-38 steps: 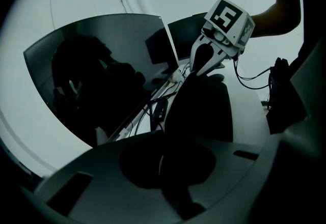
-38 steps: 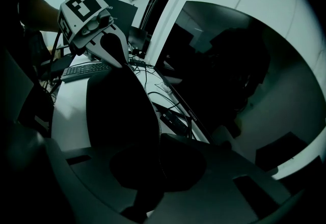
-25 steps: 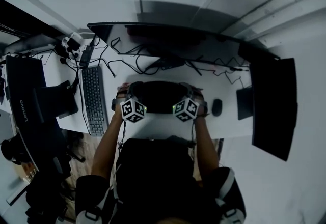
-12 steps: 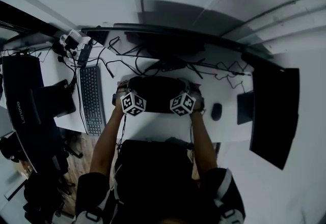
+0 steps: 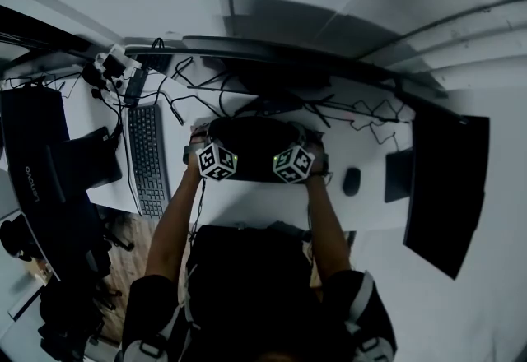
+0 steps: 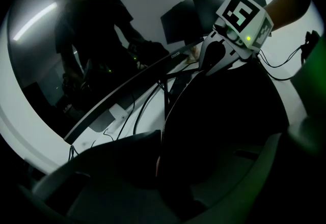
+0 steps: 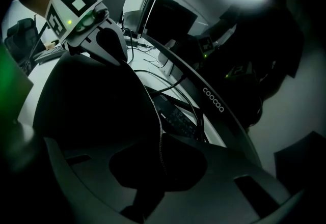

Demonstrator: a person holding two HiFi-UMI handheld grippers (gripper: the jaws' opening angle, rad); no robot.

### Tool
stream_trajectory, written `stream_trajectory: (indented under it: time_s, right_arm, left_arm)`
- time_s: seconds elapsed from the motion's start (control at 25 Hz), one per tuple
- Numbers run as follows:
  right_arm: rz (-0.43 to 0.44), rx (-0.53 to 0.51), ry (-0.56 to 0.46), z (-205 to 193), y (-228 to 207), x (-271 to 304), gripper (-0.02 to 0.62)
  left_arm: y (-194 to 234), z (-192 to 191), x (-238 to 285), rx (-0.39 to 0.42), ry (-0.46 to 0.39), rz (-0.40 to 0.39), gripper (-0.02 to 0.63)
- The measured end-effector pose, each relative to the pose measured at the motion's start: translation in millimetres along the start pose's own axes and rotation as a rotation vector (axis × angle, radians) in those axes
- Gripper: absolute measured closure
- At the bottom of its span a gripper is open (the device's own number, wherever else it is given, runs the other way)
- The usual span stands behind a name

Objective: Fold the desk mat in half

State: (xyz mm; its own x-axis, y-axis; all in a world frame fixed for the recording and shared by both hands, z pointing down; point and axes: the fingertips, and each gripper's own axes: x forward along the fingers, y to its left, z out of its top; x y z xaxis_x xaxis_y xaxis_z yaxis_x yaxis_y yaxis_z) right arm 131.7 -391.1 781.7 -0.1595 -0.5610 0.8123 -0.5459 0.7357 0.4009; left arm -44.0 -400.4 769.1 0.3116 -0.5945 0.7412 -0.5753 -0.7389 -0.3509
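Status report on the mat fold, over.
Right hand-held gripper shut on desk mat edge. Left hand-held gripper jaws just opening, mat edge between them. Cables close behind.

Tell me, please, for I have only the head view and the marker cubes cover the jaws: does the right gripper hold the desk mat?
Observer: Yes. In the right gripper view the right gripper is shut on the stitched edge of the desk mat.
Operator: And the left one?
Observer: The left gripper has the mat's edge between its jaws, which have just been opening. It is too dark to tell whether the pads press it.
Operator: Which monitor stands behind the mat?
Observer: The monitor with "coocaa" printed on its lower frame.
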Motion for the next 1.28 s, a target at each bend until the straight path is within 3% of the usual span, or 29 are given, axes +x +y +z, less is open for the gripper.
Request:
stream_trajectory:
  time_s: [0.24,0.6,0.76,0.92,1.28]
  right_arm:
    - [-0.002,-0.009,0.008,2.2,-1.5,9.6,0.566]
    - [-0.033,0.029,0.027,-1.8,-5.0,25.3,0.508]
    - [-0.067,0.047,0.034,-4.9,-10.3,29.1,0.465]
    - [-0.104,0.075,0.029,-0.9,-20.6,26.7,0.462]
    - [-0.114,0.187,-0.010,4.9,-22.6,0.5,0.459]
  left_arm:
    - [2.6,-4.8,9.2,0.009,0.008,0.008,0.540]
    - [12.5,-11.5,21.9,0.000,0.040,0.048,0.472]
    - [16.7,-12.6,21.2,-0.004,0.048,0.035,0.425]
    - [25.5,-7.2,16.3,-0.014,0.034,0.054,0.396]
    - [38.4,5.7,-15.6,-0.163,-0.055,0.091,0.397]
